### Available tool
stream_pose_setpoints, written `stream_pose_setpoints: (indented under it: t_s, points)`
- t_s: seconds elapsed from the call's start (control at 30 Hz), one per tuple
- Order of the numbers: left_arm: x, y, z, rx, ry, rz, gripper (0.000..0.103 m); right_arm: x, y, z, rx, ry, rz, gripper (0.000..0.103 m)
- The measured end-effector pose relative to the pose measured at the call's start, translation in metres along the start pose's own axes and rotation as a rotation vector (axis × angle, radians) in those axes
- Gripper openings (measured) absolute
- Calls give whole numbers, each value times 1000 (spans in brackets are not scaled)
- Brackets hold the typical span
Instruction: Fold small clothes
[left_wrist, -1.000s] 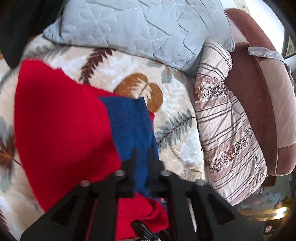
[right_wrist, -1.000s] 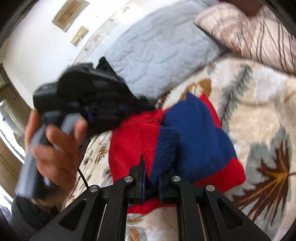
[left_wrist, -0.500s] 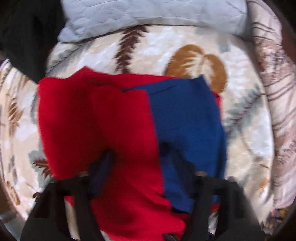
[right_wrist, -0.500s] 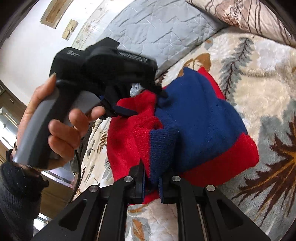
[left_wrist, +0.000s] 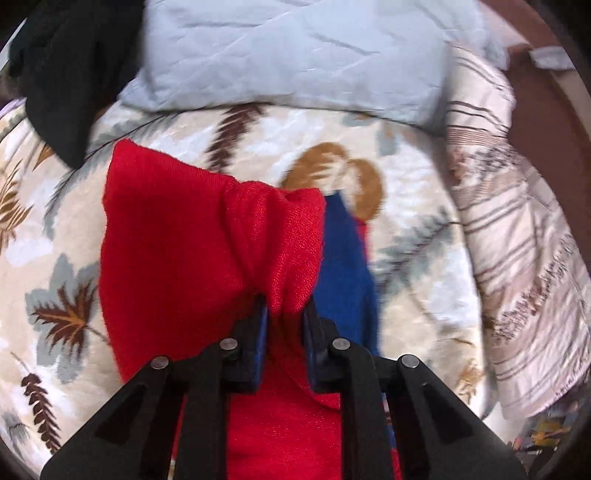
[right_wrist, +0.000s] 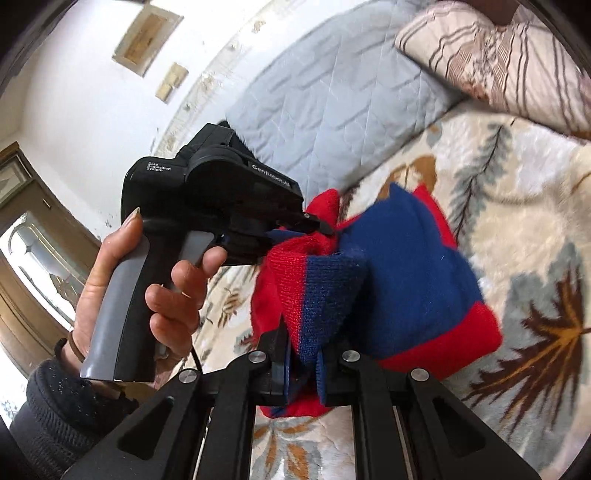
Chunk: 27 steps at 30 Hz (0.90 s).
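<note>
A small red and blue knit garment (left_wrist: 207, 243) lies partly folded on a leaf-patterned bedspread (left_wrist: 55, 280). My left gripper (left_wrist: 284, 314) is shut on a bunched red fold of it, with the blue part (left_wrist: 343, 269) to the right. In the right wrist view the same garment (right_wrist: 406, 266) is bunched, and my right gripper (right_wrist: 303, 354) is shut on a red and blue edge of it. The left gripper (right_wrist: 317, 225), held by a hand (right_wrist: 147, 295), pinches the garment's far red side.
A grey quilted pillow (left_wrist: 295, 51) lies at the head of the bed. A striped floral pillow (left_wrist: 517, 240) lies along the right. A black cloth (left_wrist: 62, 66) sits at the upper left. A brown headboard (left_wrist: 539, 96) is at the far right.
My left gripper opened over the garment half a second ago and has now shut on a red fold. My right gripper kept its hold and lifted the edge a little.
</note>
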<state>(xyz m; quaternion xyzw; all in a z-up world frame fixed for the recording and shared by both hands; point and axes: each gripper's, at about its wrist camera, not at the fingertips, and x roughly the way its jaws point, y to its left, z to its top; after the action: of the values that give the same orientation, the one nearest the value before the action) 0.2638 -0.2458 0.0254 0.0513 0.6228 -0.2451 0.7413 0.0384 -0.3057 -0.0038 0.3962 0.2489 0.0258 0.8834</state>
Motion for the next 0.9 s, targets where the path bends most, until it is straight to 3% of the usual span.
stream_pose_setpoints:
  t_s: [0.2,0.4,0.47,0.53,0.6,0.67,0.73,0.83,0.87,0.9]
  points:
    - [27,-41,10,22,12,-70,14,-22,-18,3,37,-50,-49,9]
    - [53,-33,8,-55,11,-128,17,-3,-75,-1,242,51,-105,9]
    - [50,-31,7,-74,1,-149,20,6,-86,-4,287,95,-117,11]
    - [42,-24,6,-94,-15,-178,24,10,-91,-6,318,112,-117,22]
    - [28,-11,4,-128,-47,-222,27,8,-92,-4,342,124,-117,25]
    - [9,11,0,-187,-101,-272,35,-6,-90,-1,349,101,-126,27]
    - [-11,40,-7,-244,-154,-318,50,-28,-85,7,337,15,-167,34]
    - [-29,78,-17,-278,-202,-286,55,-60,-75,28,274,-178,-206,38]
    - [-29,85,-20,-285,-206,-278,55,-56,-70,41,232,-194,-196,40]
    - [-26,93,-25,-300,-202,-277,55,-40,-66,59,189,-148,-176,44]
